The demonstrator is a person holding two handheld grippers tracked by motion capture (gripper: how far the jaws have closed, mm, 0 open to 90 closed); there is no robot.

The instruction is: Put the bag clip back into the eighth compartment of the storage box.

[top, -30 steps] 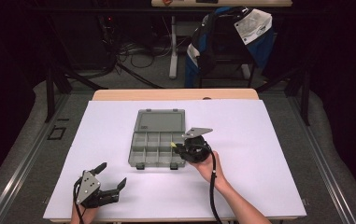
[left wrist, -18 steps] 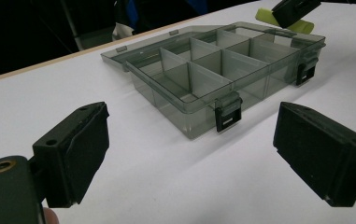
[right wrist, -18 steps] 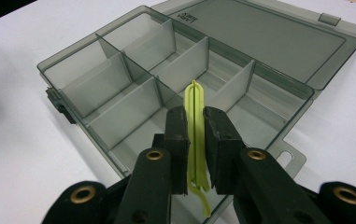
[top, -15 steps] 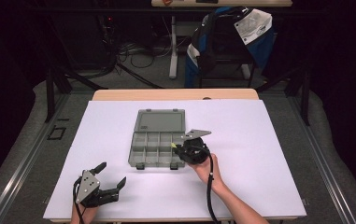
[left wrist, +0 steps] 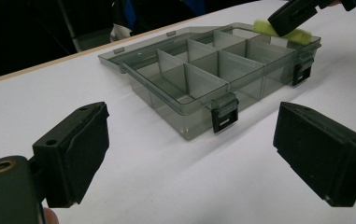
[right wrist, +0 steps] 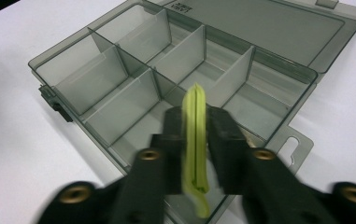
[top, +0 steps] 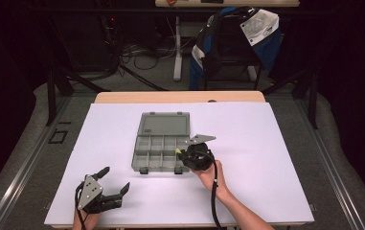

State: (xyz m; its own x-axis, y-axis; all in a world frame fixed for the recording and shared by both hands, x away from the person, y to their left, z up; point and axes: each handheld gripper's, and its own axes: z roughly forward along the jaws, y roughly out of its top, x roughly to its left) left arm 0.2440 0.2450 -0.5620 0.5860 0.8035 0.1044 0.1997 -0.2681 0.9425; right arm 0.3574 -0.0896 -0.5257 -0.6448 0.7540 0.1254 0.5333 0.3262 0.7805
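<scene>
While right gripper (right wrist: 195, 154) pinches one green strip (right wrist: 195, 140) | left gripper (left wrist: 189, 154) spread | one box (top: 163, 143)

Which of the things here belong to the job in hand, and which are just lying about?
In the job:
- yellow-green band, pinched in the right gripper
- open compartment box

Lying about:
- left gripper, open, off the box
- chair with jacket
- floor cables
</scene>
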